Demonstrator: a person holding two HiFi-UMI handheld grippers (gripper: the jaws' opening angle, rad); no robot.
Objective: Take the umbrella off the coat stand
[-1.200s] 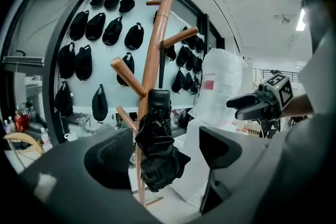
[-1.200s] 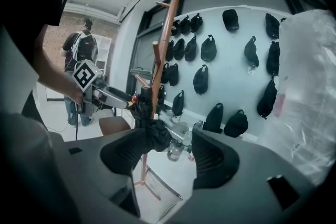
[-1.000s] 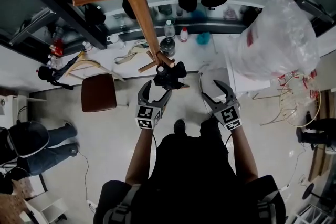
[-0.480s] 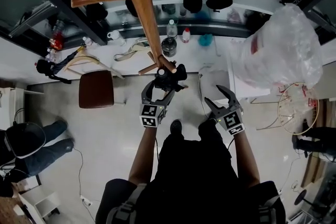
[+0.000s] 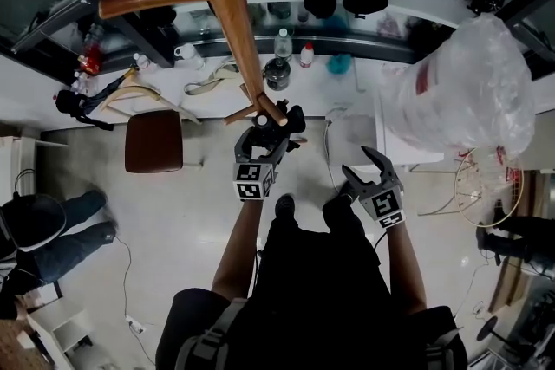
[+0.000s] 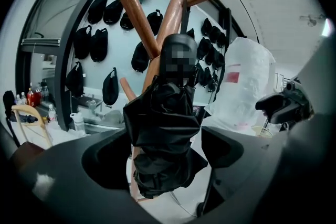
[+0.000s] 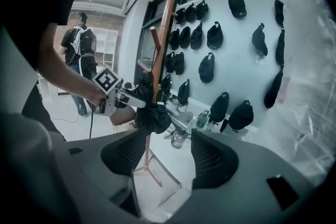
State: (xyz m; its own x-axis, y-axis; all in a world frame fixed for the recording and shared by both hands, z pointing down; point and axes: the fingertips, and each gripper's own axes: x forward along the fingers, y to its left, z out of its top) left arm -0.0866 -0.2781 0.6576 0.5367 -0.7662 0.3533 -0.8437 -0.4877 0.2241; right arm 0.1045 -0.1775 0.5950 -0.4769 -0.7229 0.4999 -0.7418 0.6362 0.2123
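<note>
A folded black umbrella (image 5: 270, 127) hangs from a low peg of the wooden coat stand (image 5: 227, 4). My left gripper (image 5: 263, 139) reaches up around it. In the left gripper view the umbrella (image 6: 163, 139) fills the gap between the wide-spread jaws of that gripper (image 6: 164, 149), and I see no squeeze on the fabric. My right gripper (image 5: 364, 165) hangs open to the right of the stand, apart from the umbrella, and its jaws have just closed a little on nothing. In the right gripper view the umbrella (image 7: 149, 115) lies well ahead of my right gripper (image 7: 169, 152).
A brown stool (image 5: 153, 143) stands left of the stand's foot. Behind it runs a counter with bottles (image 5: 277, 65). A big white plastic bag (image 5: 464, 74) and a wire basket (image 5: 486, 186) are at the right. Black caps hang on the wall (image 7: 215, 34). A person (image 5: 52, 230) stands at the left.
My left gripper has moved forward and down, so the umbrella now sits between its jaws. My right gripper has drawn back toward my body.
</note>
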